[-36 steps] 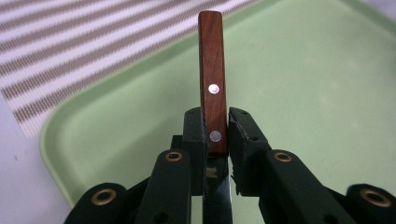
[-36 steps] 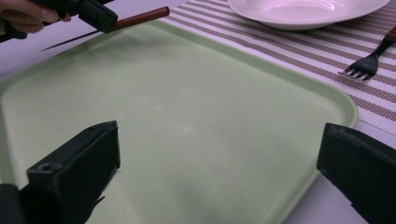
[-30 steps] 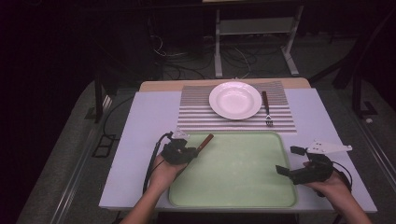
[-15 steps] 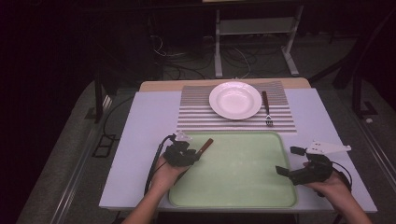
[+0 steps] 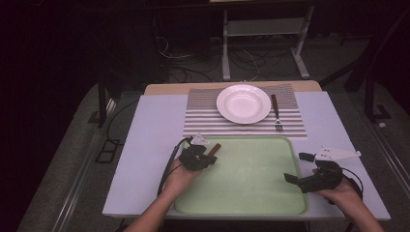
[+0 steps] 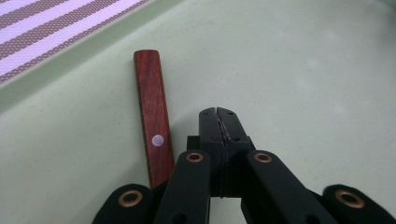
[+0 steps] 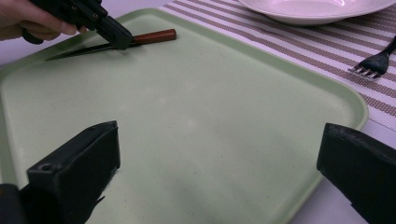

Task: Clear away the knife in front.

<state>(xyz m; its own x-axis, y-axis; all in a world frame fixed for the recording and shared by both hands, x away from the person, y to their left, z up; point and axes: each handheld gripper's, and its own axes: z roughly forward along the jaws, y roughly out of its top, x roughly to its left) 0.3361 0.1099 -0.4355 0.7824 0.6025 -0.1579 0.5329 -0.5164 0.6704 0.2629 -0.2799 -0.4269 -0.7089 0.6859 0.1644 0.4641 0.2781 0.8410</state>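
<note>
Knife (image 6: 153,126) lies at the tray's (image 5: 251,174) far-left corner, handle toward the placemat (image 5: 203,121). Left gripper (image 6: 218,116): jaws have just been closing and are met on nothing, the handle lying just beside them. Likely step: a missed pick. Reopening and shifting over the handle is called for. Right gripper (image 7: 219,172) is held wide open, empty, over the near-right edge. Plate (image 5: 243,103) and fork (image 5: 276,113) sit beyond, nothing obstructing.

A tray (image 5: 251,193) lies at the near middle of the desk (image 5: 150,135), with a placemat (image 5: 203,121) just behind it. On the placemat sit a plate (image 5: 243,103) and, to its right, a fork (image 5: 276,113). A knife (image 5: 212,148) lies in the tray's far left corner, beside the left gripper (image 5: 209,159); the right gripper (image 5: 297,169) hovers at the tray's right edge.
</note>
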